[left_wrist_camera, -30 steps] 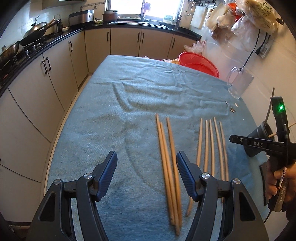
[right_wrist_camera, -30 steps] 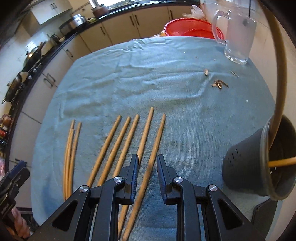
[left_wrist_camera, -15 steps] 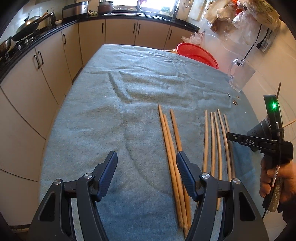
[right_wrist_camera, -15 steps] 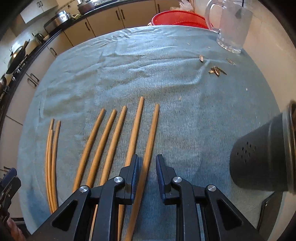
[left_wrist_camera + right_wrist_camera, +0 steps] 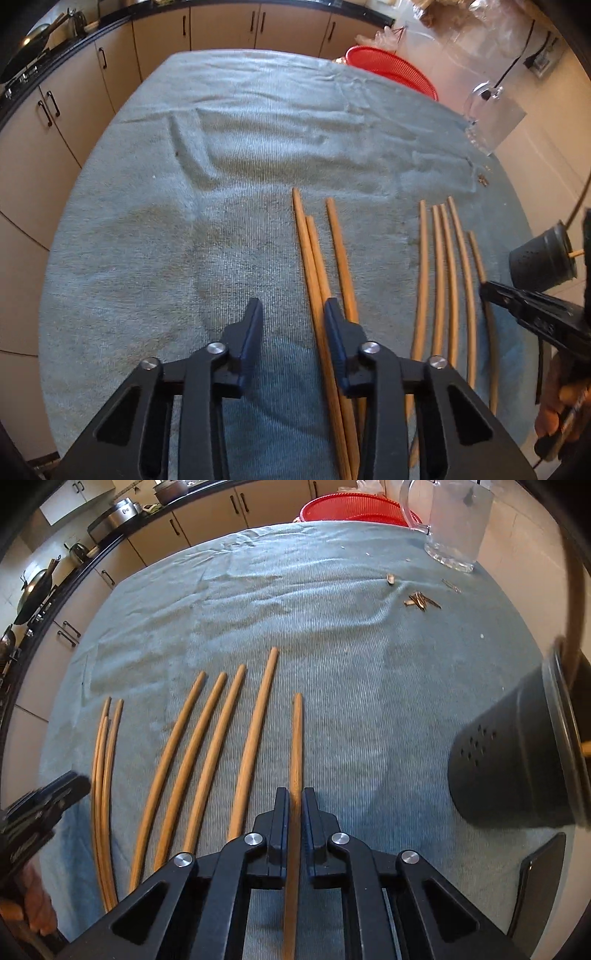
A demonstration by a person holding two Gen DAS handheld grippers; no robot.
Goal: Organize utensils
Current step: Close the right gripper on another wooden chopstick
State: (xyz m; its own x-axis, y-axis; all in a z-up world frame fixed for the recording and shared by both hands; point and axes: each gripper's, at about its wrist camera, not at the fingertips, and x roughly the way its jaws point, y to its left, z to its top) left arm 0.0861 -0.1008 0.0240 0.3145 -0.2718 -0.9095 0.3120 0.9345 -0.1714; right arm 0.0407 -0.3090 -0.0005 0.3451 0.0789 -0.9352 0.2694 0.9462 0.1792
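Note:
Several wooden chopsticks lie lengthwise on the blue-grey cloth (image 5: 155, 236). My right gripper (image 5: 294, 801) has its jaws closed around the rightmost chopstick (image 5: 296, 738); the others of that group (image 5: 210, 746) lie to its left. My left gripper (image 5: 291, 314) is partly open and empty, low over the cloth, with the left trio of chopsticks (image 5: 314, 251) passing by its right finger (image 5: 334, 332). A dark perforated holder (image 5: 517, 760) stands at the right with chopsticks in it; it also shows in the left wrist view (image 5: 541, 258).
A glass mug (image 5: 454, 528) and a red basket (image 5: 351, 509) stand at the far end. Small scraps (image 5: 421, 600) lie near the mug. Kitchen cabinets (image 5: 44, 122) run along the left beyond the table edge.
My right gripper has closed its jaws onto the rightmost chopstick. My left gripper has narrowed its opening and moved forward beside the left trio of chopsticks.

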